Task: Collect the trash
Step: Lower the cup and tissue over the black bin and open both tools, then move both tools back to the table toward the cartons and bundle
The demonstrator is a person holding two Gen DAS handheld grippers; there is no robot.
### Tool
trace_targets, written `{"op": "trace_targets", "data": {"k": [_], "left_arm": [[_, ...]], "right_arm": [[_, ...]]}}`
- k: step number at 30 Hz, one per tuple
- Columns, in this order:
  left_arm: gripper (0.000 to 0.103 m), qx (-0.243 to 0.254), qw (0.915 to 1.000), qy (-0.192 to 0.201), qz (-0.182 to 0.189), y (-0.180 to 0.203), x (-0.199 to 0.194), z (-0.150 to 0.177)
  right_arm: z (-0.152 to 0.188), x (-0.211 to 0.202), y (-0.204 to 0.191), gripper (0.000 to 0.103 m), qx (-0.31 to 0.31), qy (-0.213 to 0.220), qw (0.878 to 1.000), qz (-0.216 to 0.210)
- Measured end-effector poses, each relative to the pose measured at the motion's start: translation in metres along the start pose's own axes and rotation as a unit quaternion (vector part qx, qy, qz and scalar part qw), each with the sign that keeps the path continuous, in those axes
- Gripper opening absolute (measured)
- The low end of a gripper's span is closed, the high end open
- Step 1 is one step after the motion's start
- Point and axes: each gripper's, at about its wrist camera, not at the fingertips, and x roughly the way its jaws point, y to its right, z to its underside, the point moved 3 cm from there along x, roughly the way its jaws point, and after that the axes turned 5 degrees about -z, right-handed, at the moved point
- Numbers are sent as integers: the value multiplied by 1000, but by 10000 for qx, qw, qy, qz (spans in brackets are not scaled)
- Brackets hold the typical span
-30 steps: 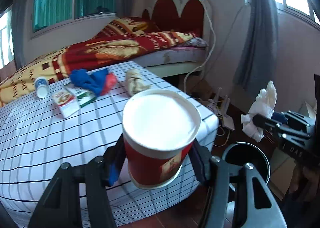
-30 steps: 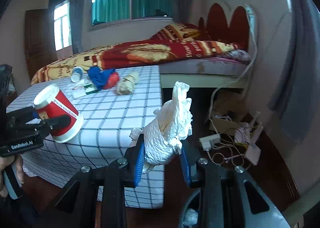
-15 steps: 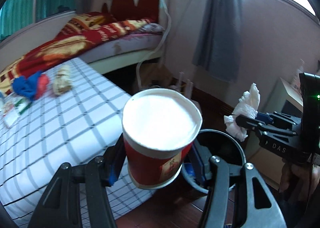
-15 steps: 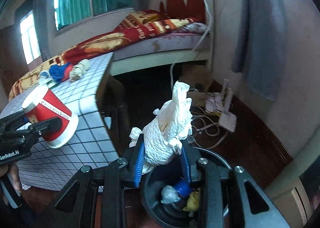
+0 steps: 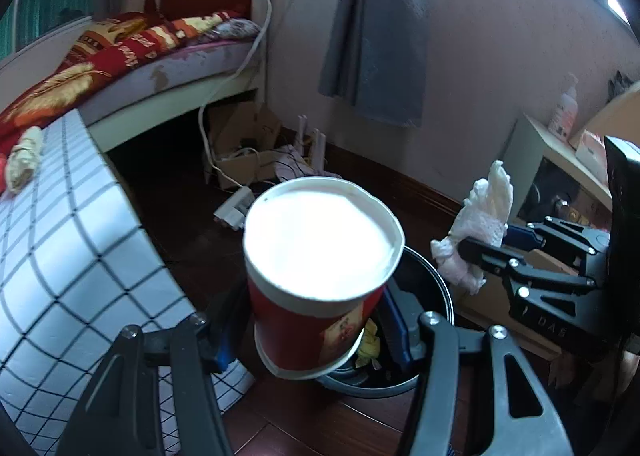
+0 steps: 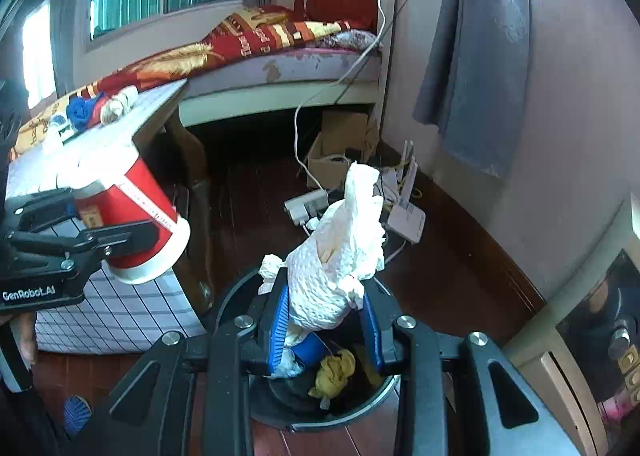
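A crumpled paper towel [image 6: 340, 256], gripped in the right tongs [image 6: 326, 330], is hanging directly over the open trash bin [image 6: 372, 396], while the paper cup [image 5: 316, 276], clamped in the left tongs [image 5: 310, 336], is tilting over the bin's near rim.

Both tools, left [image 5: 312, 320] and right [image 6: 326, 320], angled downward, jaws clamped.

Bedroom: bed [image 6: 280, 55], curtains [image 6: 476, 55].
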Motion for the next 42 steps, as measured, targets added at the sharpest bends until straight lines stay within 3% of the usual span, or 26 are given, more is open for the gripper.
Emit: {"op": "trace_targets", "data": {"k": [8,12,13,14,15,16,19,22,42], "left_arm": [[60,206,9982,-481,307,23,43,7],[66,130,9962,-650,557,25,64,11],[75,107,9957,-726,573,24,71,13],[82,20,9963,-765,391,20,77,14],[97,-71,9968,-751,267,14,78,15],[102,-160,9968,-760,167,9,79,15],[102,-284,9961,-832,-71,-3,78,21],[102,-247,9959,-820,-290,-8,73,27],[102,-334,9969,-176,-689,-20,24,9]], "right_arm": [[21,31,16,35,33,-418,9990,-143],[29,60,25,38,61,-781,9963,-360],[33,70,29,58,125,-959,9946,-371],[40,83,34,93,209,-1246,9915,-307],[45,89,38,101,223,-1372,9900,-235],[48,92,45,101,292,-1425,9893,-122],[48,90,57,101,621,-1403,9882,-9],[43,85,52,103,502,-1271,9906,114],[3,53,24,103,356,-635,9969,304]]}}
